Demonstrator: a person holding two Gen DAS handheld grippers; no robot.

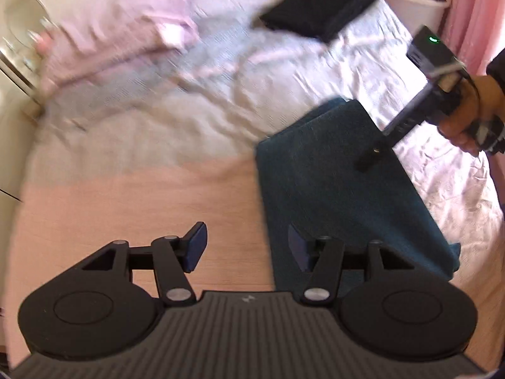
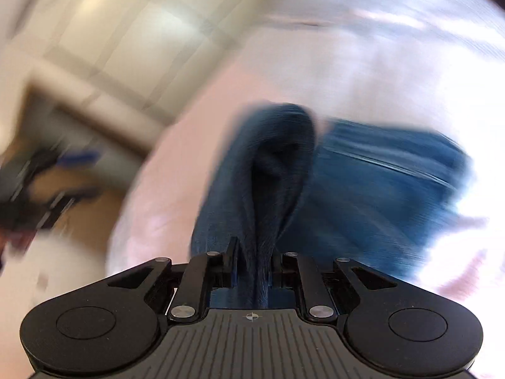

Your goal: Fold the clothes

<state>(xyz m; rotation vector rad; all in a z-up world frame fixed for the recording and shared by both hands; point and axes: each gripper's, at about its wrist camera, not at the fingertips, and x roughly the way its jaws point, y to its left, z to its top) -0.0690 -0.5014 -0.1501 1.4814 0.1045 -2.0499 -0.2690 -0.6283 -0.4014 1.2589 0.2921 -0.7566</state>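
Right gripper [image 2: 252,268]: fingers pressed together on a bunched fold of the dark teal knitted garment [image 1: 331,183], cloth running forward from between them. Left gripper [image 1: 246,246]: fingers spread wide, nothing held, garment's left edge lying between them on the wrinkled pale pink bedsheet [image 1: 157,145].

Pale bedsheet [image 1: 189,132], white bin [image 1: 413,3]

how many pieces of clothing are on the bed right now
3: a teal garment pinched by the right hand-held gripper, a folded black one farther back, a pink one far left. Others may be hidden.
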